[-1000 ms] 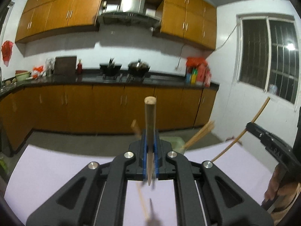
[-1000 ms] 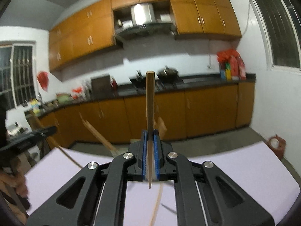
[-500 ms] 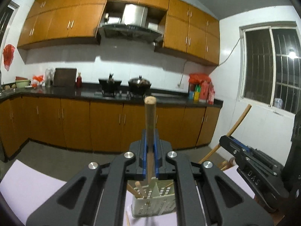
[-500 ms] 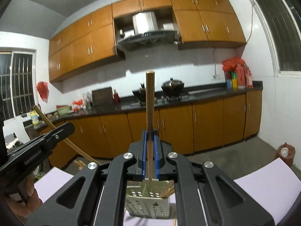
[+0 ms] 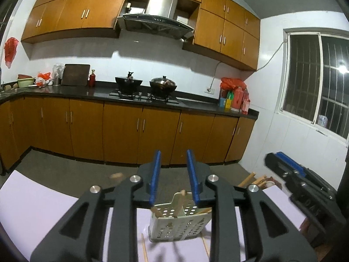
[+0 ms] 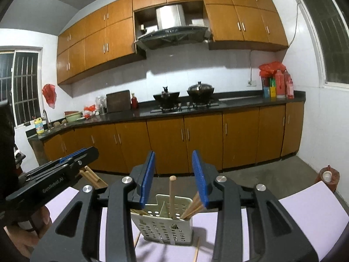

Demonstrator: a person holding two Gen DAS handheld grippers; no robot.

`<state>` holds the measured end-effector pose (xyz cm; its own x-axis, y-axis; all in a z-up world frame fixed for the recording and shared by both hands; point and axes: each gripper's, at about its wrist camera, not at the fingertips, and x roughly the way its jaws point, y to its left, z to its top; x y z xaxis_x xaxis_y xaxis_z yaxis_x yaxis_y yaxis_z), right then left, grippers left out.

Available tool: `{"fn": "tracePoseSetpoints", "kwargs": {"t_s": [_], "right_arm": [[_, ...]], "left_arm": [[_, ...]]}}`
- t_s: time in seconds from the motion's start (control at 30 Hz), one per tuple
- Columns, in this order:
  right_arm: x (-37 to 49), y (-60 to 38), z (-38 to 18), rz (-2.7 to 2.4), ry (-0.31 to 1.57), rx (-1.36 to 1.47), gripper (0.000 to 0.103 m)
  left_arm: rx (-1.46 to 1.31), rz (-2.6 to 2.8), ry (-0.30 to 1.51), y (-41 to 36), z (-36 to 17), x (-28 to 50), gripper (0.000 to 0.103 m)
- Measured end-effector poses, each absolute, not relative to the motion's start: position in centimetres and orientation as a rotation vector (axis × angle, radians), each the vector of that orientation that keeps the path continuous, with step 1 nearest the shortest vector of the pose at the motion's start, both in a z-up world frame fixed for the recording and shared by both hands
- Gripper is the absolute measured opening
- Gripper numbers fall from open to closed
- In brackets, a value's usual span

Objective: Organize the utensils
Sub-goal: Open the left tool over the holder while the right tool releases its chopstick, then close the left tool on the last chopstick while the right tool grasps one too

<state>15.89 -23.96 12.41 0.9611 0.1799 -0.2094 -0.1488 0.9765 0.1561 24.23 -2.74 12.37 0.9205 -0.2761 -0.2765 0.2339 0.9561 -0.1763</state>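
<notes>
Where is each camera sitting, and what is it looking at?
Left wrist: sits on the left tongs, looking over the perforated holder toward the kitchen counter; its open blue fingers show, with the right tongs at the right edge.
Right wrist: sits on the right tongs, looking the same way; its open fingers show, with the left tongs and a hand at the left.
Shared: holder, chopsticks, purple mat, stove pots.

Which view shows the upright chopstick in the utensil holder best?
The right wrist view: the chopstick stands full-length between the open tongs inside the holder. The left wrist view shows only a short, tilted stick, partly hidden.
</notes>
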Motion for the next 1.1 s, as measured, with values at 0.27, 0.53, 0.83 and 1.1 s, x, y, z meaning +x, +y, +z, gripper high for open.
{"fn": "tracePoseSetpoints", "kwargs": {"t_s": [0.27,0.53,0.83,1.1], "right_arm": [[10.7,-27.8,8.9,0.042,0.323,0.122,0.047],[11.1,-27.7,-4.2,0.079,0.741,0.168,0.04],[11.5,-23.0,-9.2,0.169,0.889,0.112,0.031],[11.6,-22.9,-9.7,0.135,0.889,0.07,0.017]], "left_arm": [[-0.122,-0.175,0.35,1.5,9.5,17.5,0.041],[-0.072,-0.109,0.694,2.7,-3.3,16.2,0.043],[-0.047,-0.156,0.825,-0.4,-8.7,15.1,0.043],[0.045,-0.106,0.883,-2.6,-10.5,16.7,0.016]]}}
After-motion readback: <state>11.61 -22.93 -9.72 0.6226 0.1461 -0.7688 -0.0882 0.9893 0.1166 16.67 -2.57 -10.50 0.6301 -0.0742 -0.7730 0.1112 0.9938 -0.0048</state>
